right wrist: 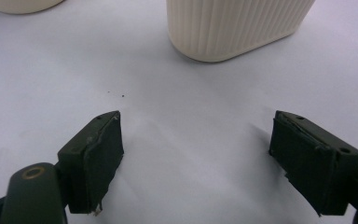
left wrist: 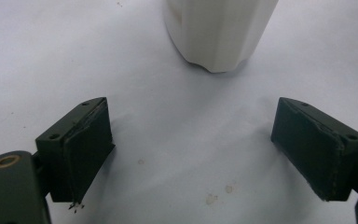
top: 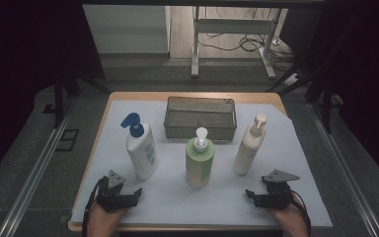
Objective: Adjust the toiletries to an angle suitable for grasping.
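Basically pre-grasp: table [top: 103,118], wire basket [top: 200,118] at 12 o'clock, three pump bottles in a row. White bottle [top: 141,148] sits at 1 o'clock from the left gripper [top: 136,193], cream bottle [top: 249,147] at 11 from the right gripper [top: 249,194]. Both jaws spread, empty. Next: straddle one body, squeeze.

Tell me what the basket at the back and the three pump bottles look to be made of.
The basket looks like dark grey metal mesh: its walls are see-through and finely gridded. The white bottle with the blue pump, the green bottle and the cream bottle all look like smooth, opaque moulded plastic. The cream one's base is ribbed in the right gripper view.
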`<state>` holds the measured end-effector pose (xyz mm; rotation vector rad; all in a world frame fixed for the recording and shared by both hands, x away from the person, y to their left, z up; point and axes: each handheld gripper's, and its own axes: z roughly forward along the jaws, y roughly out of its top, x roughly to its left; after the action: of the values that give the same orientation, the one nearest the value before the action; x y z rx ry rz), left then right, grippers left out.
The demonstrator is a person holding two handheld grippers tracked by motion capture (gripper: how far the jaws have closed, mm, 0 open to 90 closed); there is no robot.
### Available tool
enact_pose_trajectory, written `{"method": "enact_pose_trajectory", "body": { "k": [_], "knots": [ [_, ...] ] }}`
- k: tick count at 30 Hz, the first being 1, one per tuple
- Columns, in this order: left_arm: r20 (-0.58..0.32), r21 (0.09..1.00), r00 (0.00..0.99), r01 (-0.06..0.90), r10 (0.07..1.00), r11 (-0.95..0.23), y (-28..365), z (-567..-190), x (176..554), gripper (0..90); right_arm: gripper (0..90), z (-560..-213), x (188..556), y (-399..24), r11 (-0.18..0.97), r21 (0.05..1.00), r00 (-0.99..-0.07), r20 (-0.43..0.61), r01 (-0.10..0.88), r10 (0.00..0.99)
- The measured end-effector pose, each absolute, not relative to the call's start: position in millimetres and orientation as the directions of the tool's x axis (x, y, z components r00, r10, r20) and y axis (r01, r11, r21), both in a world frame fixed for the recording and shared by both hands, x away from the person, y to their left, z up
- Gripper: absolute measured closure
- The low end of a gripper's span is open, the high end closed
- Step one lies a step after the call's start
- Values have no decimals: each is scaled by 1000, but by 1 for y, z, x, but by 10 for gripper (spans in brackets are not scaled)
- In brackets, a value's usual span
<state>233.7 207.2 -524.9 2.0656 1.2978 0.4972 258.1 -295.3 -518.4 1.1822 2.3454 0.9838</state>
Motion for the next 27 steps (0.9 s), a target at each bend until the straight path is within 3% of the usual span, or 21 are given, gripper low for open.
{"method": "enact_pose_trajectory", "body": {
  "k": [27],
  "knots": [
    [-28, 698, 454, 647, 891, -307, 209, -526, 235, 120, 178, -517, 259, -295, 419, 702, -598, 14, 577, 801]
  ]
}}
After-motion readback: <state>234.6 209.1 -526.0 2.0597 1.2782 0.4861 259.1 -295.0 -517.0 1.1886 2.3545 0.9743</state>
